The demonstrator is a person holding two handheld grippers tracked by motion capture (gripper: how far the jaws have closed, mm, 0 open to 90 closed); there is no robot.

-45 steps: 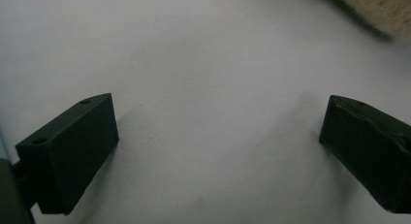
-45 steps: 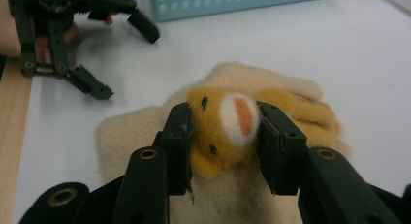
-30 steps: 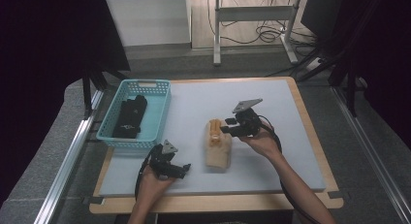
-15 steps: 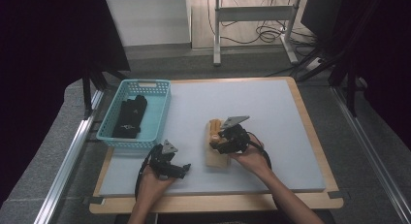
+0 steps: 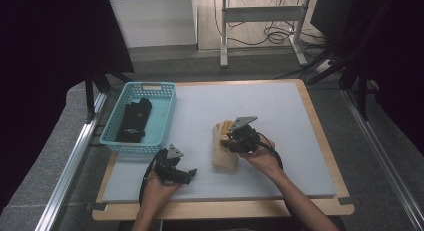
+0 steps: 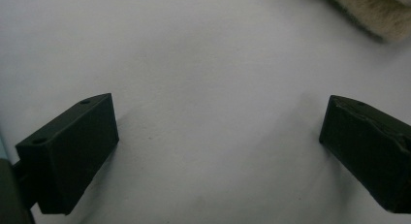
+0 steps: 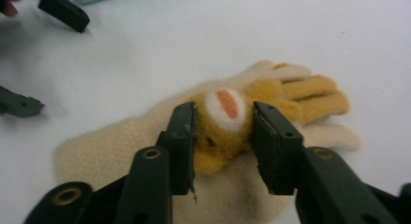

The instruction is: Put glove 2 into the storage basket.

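- My left gripper (image 5: 192, 175) rests low on the near part of the white mat (image 5: 280, 106), jaws spread wide with nothing but bare mat between them.
- A fuzzy cream edge shows at the top right corner of the left gripper view, well clear of those jaws.
- My right gripper (image 7: 224, 132) sits just beyond, over the cream glove (image 5: 223, 153) lying flat at the mat's middle.
- Its jaws have just been closing and now pinch the yellow plush patch (image 7: 228, 120) with a white-and-orange spot on the glove's back, both pads pressed to its sides.
- The yellow fingers (image 7: 310, 93) point away from me.
- Farther left, the teal basket (image 5: 165, 122) holds a black glove (image 5: 135, 120).
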